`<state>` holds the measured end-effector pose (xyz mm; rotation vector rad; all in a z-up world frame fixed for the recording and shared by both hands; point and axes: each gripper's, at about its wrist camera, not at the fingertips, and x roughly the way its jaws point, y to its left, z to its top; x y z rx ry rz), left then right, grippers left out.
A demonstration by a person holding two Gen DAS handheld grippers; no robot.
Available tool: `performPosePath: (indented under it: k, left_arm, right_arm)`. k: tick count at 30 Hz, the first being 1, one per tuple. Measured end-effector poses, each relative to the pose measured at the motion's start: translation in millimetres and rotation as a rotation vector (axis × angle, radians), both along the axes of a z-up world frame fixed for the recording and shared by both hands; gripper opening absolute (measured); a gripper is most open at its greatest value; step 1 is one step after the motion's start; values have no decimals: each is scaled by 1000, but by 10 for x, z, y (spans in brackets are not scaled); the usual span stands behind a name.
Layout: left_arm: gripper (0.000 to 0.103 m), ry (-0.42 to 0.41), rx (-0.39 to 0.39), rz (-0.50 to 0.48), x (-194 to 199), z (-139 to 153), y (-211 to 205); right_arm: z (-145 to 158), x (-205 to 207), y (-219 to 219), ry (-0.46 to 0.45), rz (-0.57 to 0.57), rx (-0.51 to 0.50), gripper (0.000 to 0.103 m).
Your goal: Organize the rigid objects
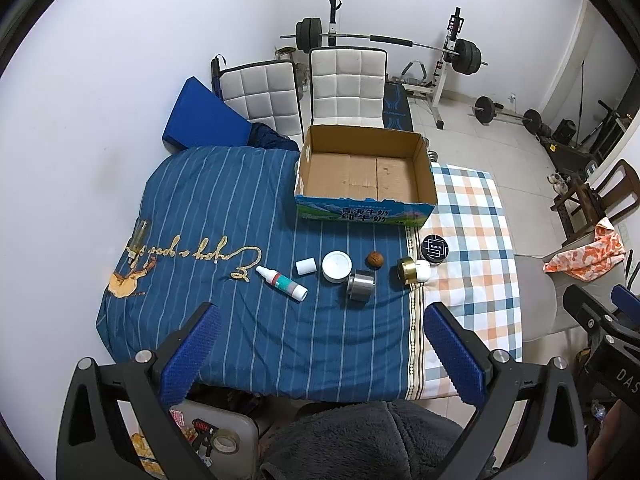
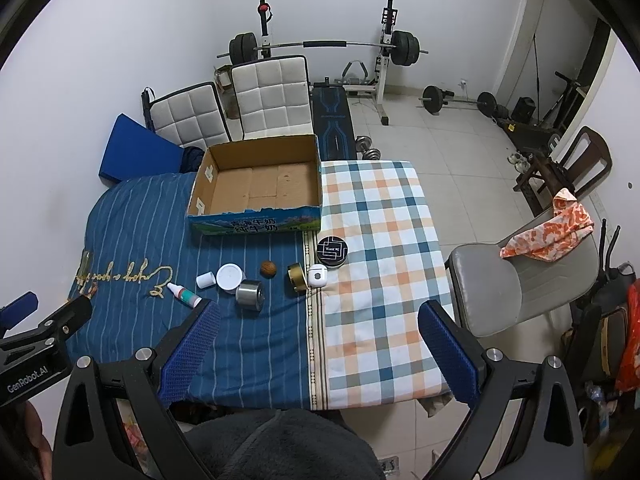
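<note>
The small rigid objects lay in a loose row on the covered table, just in front of the cardboard box (image 1: pixel 362 172), which stood open and held nothing. From the left there was a spray bottle (image 1: pixel 281 282) on its side, a small white cap (image 1: pixel 306 267), a round white jar (image 1: pixel 337 266), a metal cylinder (image 1: pixel 361 285) touching the jar, a walnut (image 1: pixel 375 259), a gold-rimmed jar (image 1: pixel 407 271) tipped on its side, a white earbud case (image 2: pixel 317 275) against it, and a black round tin (image 1: pixel 434 247) on the checked part of the cloth.

Nothing had been picked up, so the task looked to be at its very start. The left gripper (image 1: pixel 322 354) and the right gripper (image 2: pixel 318 350) both hung above the near edge of the table with their jaws wide apart and nothing between them. The next move would likely call for one gripper to go forward and down over an item; the right one sat nearer the tin and the earbud case, the left nearer the bottle. The cylinder and walnut might roll if nudged.

The table wore a blue striped cloth (image 1: pixel 224 208) beside a checked cloth (image 2: pixel 380 240). Beyond stood two white padded chairs (image 1: pixel 348 84) and a barbell rack (image 1: pixel 448 48) against a white wall, on a tiled floor.
</note>
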<state>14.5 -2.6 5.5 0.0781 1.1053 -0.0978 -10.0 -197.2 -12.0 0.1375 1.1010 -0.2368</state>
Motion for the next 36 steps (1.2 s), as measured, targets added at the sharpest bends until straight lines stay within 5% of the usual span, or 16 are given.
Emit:
performPosePath:
  k: [36]
  left_arm:
    - [103,-29,-3,-9,-138,120,-157]
  right_arm:
    - [309,-117,-146,-55,-21,-4,101]
